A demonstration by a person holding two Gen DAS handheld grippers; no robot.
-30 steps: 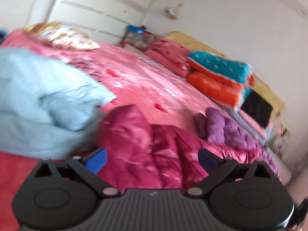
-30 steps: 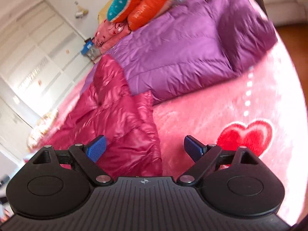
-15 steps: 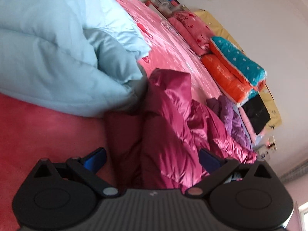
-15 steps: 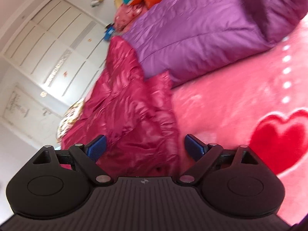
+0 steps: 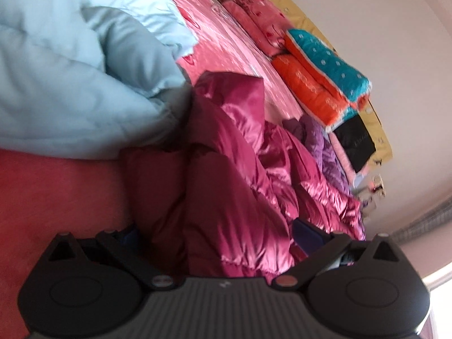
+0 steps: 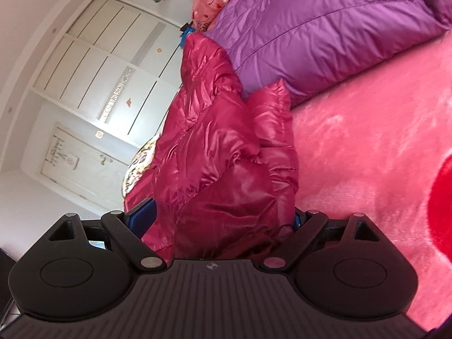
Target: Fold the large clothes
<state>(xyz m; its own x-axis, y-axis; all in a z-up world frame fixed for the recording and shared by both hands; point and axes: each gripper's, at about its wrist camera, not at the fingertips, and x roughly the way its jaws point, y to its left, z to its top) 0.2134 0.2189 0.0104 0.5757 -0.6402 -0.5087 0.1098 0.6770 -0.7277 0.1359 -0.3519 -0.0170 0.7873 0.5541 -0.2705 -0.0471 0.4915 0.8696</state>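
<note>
We are straddling the crimson puffer jacket (image 5: 226, 186) with left gripper (image 5: 214, 231) and right gripper (image 6: 223, 217) both spread wide, gripping nothing, risking slick fabric slipping toward the purple jacket (image 6: 325, 28) at one o'clock.

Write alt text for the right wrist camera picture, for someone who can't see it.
The right gripper has its jaws open around a bunched edge of a shiny magenta puffer jacket lying on a pink plush bedspread. A purple puffer jacket lies beyond it, and white wardrobe doors stand behind.
</note>
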